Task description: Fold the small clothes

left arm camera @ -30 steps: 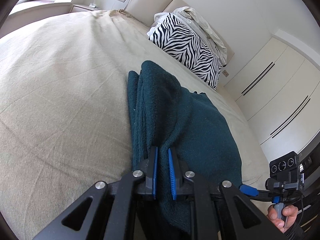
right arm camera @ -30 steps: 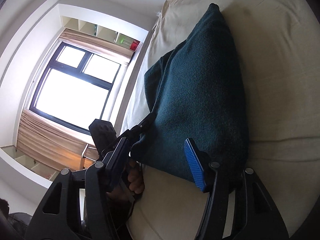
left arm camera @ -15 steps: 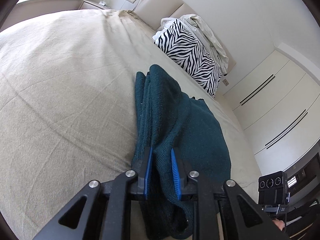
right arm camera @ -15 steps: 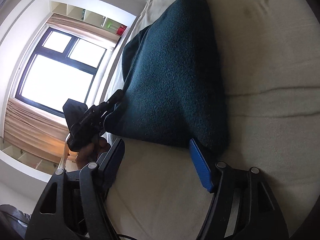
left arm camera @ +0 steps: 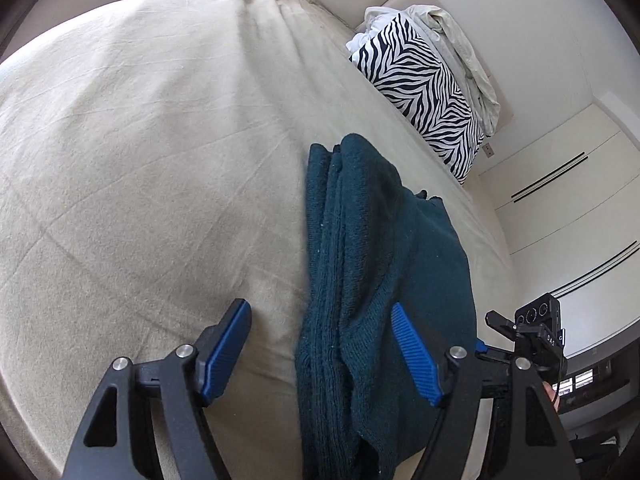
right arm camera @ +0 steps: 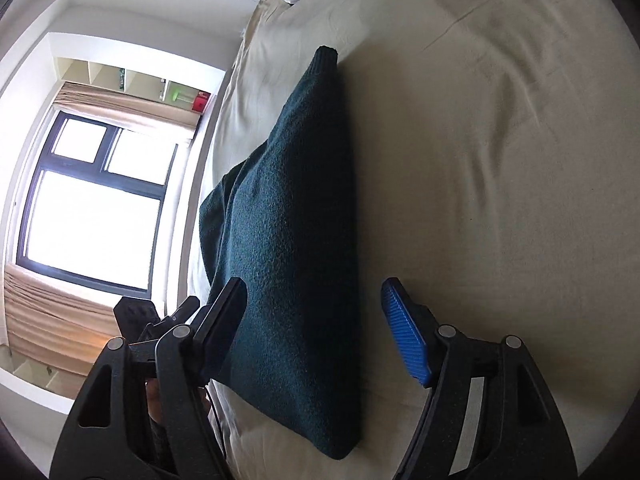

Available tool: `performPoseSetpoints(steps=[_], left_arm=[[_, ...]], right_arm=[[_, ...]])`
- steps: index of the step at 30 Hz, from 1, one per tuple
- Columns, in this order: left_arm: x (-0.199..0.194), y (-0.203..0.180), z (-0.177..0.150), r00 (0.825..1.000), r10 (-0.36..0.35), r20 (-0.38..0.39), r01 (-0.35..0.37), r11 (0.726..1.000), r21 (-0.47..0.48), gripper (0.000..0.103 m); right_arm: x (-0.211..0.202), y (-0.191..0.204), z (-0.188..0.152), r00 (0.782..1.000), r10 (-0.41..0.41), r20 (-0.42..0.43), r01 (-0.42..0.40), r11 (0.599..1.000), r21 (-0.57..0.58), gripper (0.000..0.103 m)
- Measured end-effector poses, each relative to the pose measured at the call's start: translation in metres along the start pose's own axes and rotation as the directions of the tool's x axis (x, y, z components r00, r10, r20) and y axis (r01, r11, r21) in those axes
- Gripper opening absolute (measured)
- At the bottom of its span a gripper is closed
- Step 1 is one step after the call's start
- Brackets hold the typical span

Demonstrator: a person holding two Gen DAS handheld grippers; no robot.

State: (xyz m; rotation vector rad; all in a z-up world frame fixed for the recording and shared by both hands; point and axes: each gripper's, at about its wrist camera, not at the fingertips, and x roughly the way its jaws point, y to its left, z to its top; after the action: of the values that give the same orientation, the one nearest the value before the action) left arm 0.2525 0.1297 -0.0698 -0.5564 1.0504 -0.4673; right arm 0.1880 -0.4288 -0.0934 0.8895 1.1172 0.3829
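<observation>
A dark teal knitted garment (left arm camera: 372, 276) lies folded in several layers on the beige bed (left arm camera: 140, 140). It also shows in the right wrist view (right arm camera: 288, 240) as a flat folded stack. My left gripper (left arm camera: 320, 336) is open, its blue pads on either side of the garment's near edge, not gripping. My right gripper (right arm camera: 312, 312) is open over the garment's other end, with the cloth between its fingers and nothing held. The other gripper's body shows at the right edge of the left wrist view (left arm camera: 536, 340).
A zebra-striped pillow (left arm camera: 420, 92) and crumpled pale bedding (left arm camera: 452, 40) lie at the headboard. White wardrobe doors (left arm camera: 568, 208) stand beyond the bed's far side. A bright window (right arm camera: 92, 204) with curtains is at the other side of the bed.
My left gripper, shut on the garment's edge before, has opened and let it go. My right gripper stays open and has shifted over the cloth's end. The garment now lies on the bed.
</observation>
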Motion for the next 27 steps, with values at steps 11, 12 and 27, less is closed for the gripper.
performPoseSetpoints(steps=[11,12,27], left_arm=[[0.037,-0.018,0.013,0.991,0.052,-0.127,-0.052,0.999,0.004,0.047],[0.038,-0.017,0.014,0.990,0.050,-0.131,-0.052,0.999,-0.008,0.046],[0.032,-0.018,0.015,0.992,0.022,-0.126,-0.025,0.999,-0.024,0.026]], right_arm=[[0.048,0.029,0.006,0.999,-0.034,-0.042,0.032,0.999,-0.040,0.071],[0.048,0.030,0.007,0.998,-0.039,-0.043,0.038,0.999,-0.037,0.071],[0.010,0.068,-0.026,0.980,-0.183,0.073,0.195,0.957,-0.216,0.038]])
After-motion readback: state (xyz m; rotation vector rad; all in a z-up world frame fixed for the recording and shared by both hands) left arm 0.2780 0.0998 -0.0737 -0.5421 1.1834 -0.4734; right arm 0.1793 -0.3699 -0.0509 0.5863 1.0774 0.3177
